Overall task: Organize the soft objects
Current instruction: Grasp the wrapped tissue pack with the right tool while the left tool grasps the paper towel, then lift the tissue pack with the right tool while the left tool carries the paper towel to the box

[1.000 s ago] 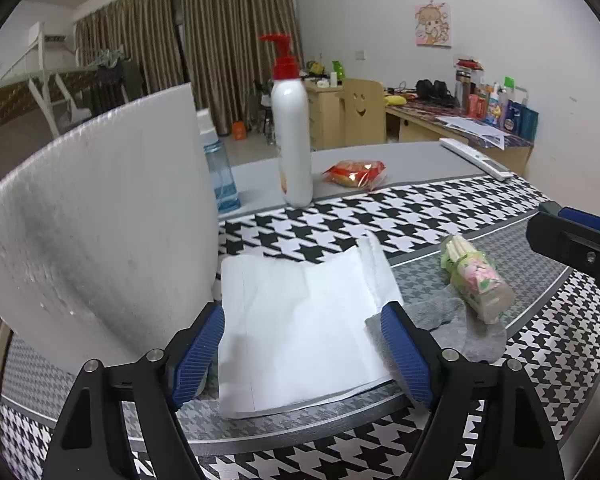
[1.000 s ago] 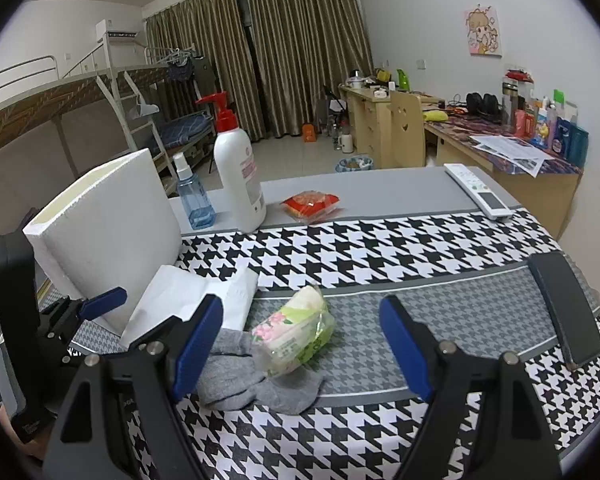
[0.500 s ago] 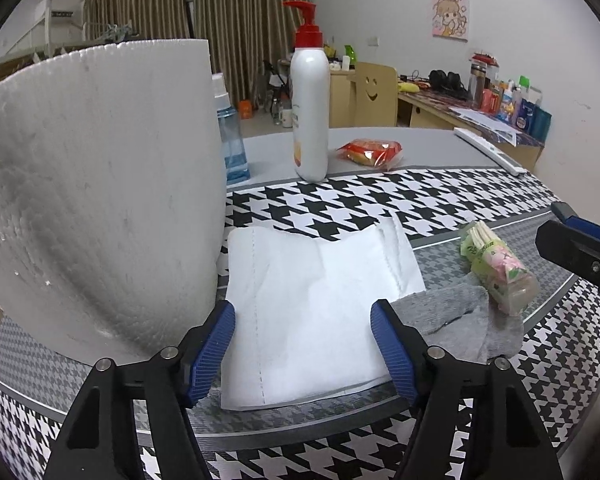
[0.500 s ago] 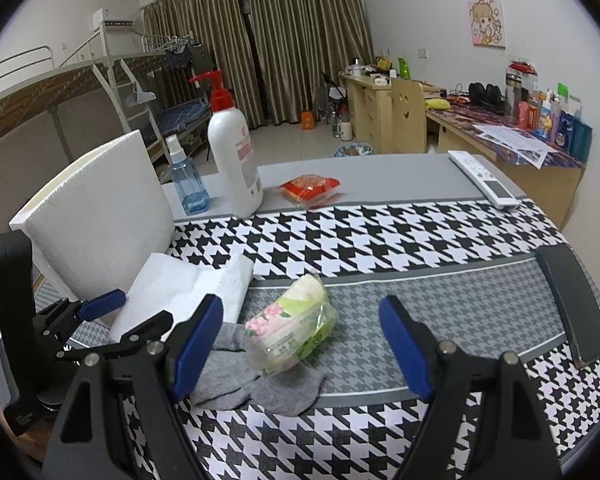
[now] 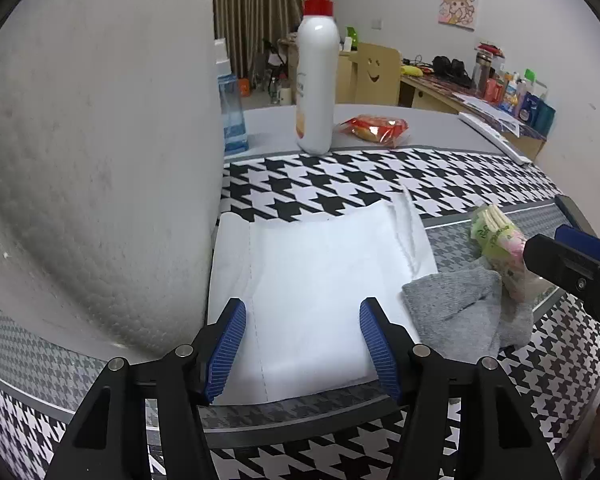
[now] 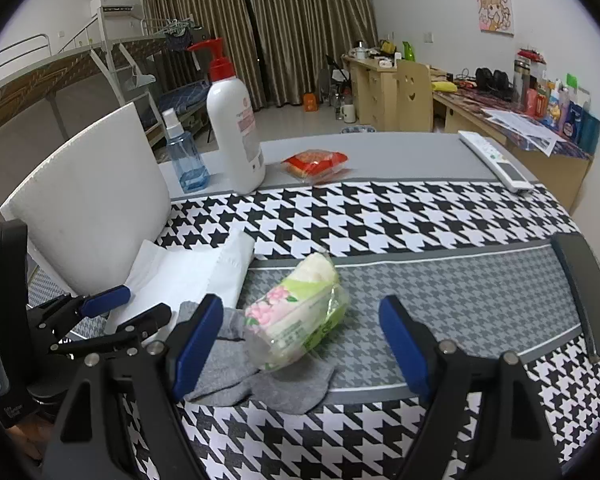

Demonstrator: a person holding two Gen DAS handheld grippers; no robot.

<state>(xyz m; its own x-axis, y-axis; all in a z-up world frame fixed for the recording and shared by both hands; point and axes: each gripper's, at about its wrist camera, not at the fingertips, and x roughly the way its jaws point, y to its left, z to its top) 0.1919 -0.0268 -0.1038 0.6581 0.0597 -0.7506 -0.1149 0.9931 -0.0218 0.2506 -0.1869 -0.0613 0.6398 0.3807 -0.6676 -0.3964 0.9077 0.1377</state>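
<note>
A white paper towel sheet [image 5: 320, 280] lies flat on the houndstooth tablecloth [image 5: 360, 184]; it also shows in the right wrist view [image 6: 188, 272]. My left gripper [image 5: 302, 344] is open, its blue pads [image 5: 228, 348] either side of the sheet's near edge. To its right lies a grey sock [image 5: 460, 312], with a green and pink tissue pack [image 5: 500, 248] resting on it. In the right wrist view my right gripper [image 6: 300, 348] is open, low over the tissue pack [image 6: 296, 312] and the sock [image 6: 260, 380]. The left gripper [image 6: 100, 312] shows at the left.
A white foam block [image 5: 92, 160] stands upright at the left, against the towel. Behind are a white pump bottle [image 5: 316, 80], a blue spray bottle [image 5: 232, 116] and a red snack packet [image 5: 376, 128]. A remote [image 6: 496, 164] and a black phone [image 6: 580, 292] lie at the right.
My left gripper has moved forward and lower over the paper towel, nearer the foam block. My right gripper has edged toward the tissue pack. Both stay open.
</note>
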